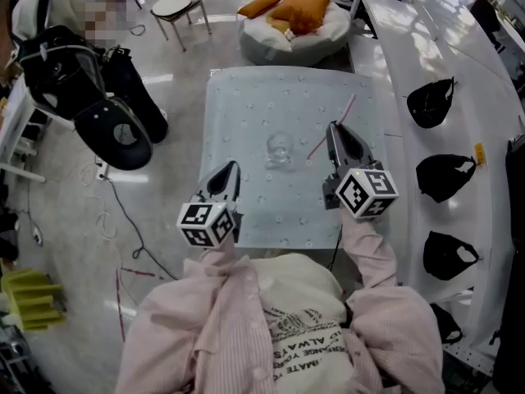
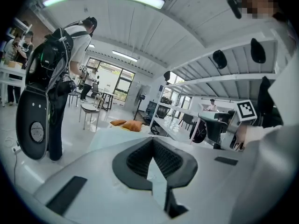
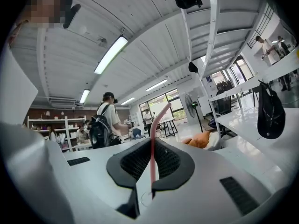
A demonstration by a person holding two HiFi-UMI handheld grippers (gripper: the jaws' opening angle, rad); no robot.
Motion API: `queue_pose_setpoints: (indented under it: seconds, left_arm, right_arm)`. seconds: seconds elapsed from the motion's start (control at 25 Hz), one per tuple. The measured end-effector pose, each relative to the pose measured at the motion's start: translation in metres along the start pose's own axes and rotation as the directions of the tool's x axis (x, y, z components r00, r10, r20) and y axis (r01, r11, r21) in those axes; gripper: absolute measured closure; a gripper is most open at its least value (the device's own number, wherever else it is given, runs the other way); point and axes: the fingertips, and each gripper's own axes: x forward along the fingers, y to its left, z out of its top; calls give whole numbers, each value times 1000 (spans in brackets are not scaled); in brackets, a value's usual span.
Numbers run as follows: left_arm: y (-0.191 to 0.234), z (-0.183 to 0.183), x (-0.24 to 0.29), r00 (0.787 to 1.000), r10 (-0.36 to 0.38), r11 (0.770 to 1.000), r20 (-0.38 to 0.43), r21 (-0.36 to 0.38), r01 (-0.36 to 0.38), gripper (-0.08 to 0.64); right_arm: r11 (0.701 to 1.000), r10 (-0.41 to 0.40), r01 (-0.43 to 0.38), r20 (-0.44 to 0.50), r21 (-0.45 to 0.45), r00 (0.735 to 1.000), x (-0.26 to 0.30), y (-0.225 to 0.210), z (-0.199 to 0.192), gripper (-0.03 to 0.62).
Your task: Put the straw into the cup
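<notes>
**Straw pinched in your right tongs, just beside the cup**

Cup (image 1: 280, 148) first, because it is the hardest thing to read. It is clear glass, and from your head view it is only a faint rounded outline with a few highlights against the pale, finely dotted top of the table (image 1: 238, 97). You cannot tell from there whether anything is in it, and neither tongs view shows it at all. Your hands are hidden under the marker cubes (image 1: 367, 192), so only your pale pink sleeves (image 1: 373, 253) show behind them.

The straw (image 1: 346, 107) is thin, pink and smooth. Your right tongs (image 3: 153, 141) are closed narrowly on it, with the black ribbed pads pressing it from both sides. Seen along those tongs it stands upright across them. Its lower end runs down into the gap between the pads, and its top leans off to the right at a bend.

From your head view the straw's long axis runs on a diagonal. The near end points down and left towards the cup and stops just to the cup's right, with a small gap between them. The far end points up and right, away from you. The stretch at the grip is covered by the tips of the tongs, and how high the straw hangs above the table cannot be judged.

Your left tongs (image 2: 152, 141) are drawn together with their ribbed tips meeting and nothing between them. They are out over the near left part of the table, to the left of the cup and apart from it
</notes>
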Motion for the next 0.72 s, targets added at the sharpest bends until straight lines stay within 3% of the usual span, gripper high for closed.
queue_pose_setpoints:
  seconds: [0.36, 0.72]
  left_arm:
    - [13, -14, 39, 999, 17, 998, -52, -57, -20, 561]
    - [44, -47, 74, 994, 8, 992, -113, -128, -23, 561]
  right_arm:
    - [998, -3, 3, 10, 62, 1000, 51, -16, -10, 577]
    - [992, 4, -1, -19, 123, 1000, 89, -26, -58, 577]
